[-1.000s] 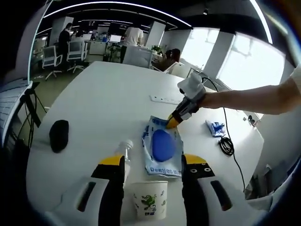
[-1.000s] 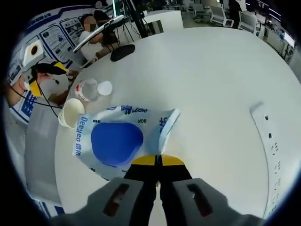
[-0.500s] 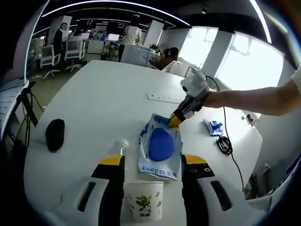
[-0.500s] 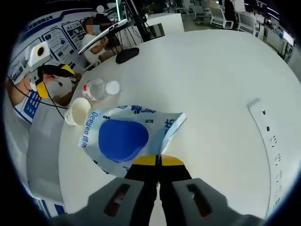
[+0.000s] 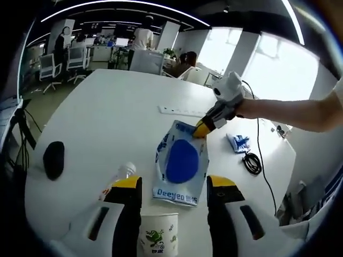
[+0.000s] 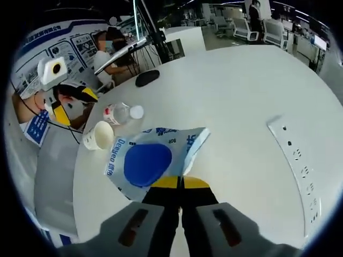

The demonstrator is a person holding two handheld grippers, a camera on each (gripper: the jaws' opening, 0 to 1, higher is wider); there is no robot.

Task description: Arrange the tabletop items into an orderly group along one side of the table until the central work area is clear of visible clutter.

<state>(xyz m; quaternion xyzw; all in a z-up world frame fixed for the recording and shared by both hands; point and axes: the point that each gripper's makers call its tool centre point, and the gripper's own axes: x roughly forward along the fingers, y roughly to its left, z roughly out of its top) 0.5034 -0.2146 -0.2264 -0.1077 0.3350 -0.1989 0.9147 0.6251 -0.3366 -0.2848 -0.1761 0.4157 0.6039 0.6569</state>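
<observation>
White and blue, the flat wipes packet (image 5: 181,168) is lying near the table's (image 5: 118,112) near edge, printed with a large blue oval and "Deeyeo" lettering, its far corner slightly lifted. The right gripper (image 6: 180,182) is pinching that corner with yellow-tipped jaws closed on it. The left gripper (image 5: 174,184) is hovering with jaws spread wide, nothing between them, above a paper cup (image 5: 157,239) with a green cartoon. A clear bottle (image 5: 119,176) is lying left of the packet, a black mouse (image 5: 53,159) farther left. A power strip (image 6: 293,158) is sitting on the table to the right.
</observation>
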